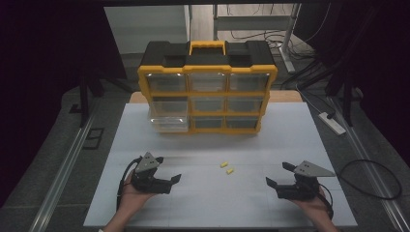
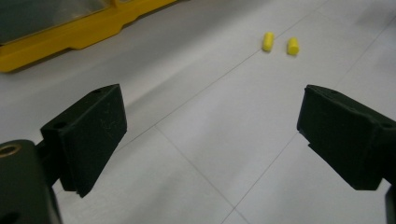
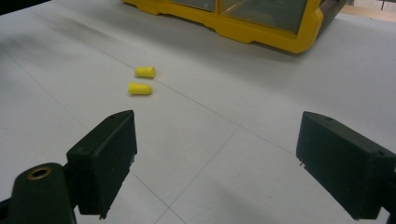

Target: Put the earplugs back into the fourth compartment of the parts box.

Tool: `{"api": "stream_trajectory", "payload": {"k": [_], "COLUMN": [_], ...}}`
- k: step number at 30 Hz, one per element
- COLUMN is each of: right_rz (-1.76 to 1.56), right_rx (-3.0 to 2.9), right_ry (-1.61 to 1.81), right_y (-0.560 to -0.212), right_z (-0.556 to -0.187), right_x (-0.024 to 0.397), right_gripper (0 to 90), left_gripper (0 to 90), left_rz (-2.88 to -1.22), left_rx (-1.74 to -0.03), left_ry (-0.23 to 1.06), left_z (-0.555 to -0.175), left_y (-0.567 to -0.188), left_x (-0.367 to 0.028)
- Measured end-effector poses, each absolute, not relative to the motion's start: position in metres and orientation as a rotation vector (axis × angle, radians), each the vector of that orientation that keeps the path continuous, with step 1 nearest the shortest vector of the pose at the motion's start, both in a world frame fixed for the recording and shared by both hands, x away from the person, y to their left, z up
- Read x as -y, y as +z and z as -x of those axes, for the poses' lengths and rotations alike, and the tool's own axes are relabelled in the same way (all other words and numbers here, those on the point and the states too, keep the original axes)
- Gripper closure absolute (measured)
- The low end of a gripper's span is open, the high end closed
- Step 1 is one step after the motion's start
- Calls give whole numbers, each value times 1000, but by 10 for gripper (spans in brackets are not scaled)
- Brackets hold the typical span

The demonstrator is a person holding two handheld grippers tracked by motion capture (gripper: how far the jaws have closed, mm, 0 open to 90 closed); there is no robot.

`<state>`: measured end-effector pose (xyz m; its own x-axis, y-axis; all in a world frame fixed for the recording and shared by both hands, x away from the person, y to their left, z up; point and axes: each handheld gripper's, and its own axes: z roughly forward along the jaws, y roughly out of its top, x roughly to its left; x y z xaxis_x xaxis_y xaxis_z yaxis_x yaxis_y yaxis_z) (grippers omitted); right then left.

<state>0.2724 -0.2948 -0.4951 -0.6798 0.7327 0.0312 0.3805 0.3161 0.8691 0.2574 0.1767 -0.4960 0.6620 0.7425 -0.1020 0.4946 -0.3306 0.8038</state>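
Two yellow plugs point(image 1: 227, 167) lie side by side, just apart, on the white table point(image 1: 290, 135), roughly midway between the two grippers and a little farther from the person than either. The left gripper point(image 1: 167, 170), held in the left hand point(image 1: 133, 193) near the front left of the table, has its jaws spread wide with nothing between them; in the left gripper view the plugs point(image 2: 279, 44) sit ahead and toward the right jaw, well apart from both. The right gripper point(image 1: 279, 175), held low near the front right, likewise has its jaws spread wide and holds nothing; in the right gripper view the plugs point(image 3: 142, 80) lie ahead and above the left jaw, well apart from it. A yellow-and-black drawer cabinet point(image 1: 208, 89) stands at the far side of the table, its bottom-left drawer point(image 1: 168, 123) pulled partly out. Bare table surface separates the plugs from the cabinet and from each gripper, and open surface extends to both side edges. The front edge lies just behind the hands; dark floor and cables point(image 1: 367, 169) flank the table on the right.
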Motion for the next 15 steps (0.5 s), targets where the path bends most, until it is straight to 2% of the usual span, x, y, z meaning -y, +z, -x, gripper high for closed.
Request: {"api": "stream_trajectory", "payload": {"k": [15], "right_rz": [-990], "right_rx": [-2228], "right_ry": [1309], "right_y": [-496], "right_z": [-274], "right_x": [294], "right_gripper": [132], "left_gripper": [93], "left_rz": [-2058], "left_rx": [-898], "left_ry": [319], "left_z": [-275], "left_y": [-485], "left_x": [-149]}}
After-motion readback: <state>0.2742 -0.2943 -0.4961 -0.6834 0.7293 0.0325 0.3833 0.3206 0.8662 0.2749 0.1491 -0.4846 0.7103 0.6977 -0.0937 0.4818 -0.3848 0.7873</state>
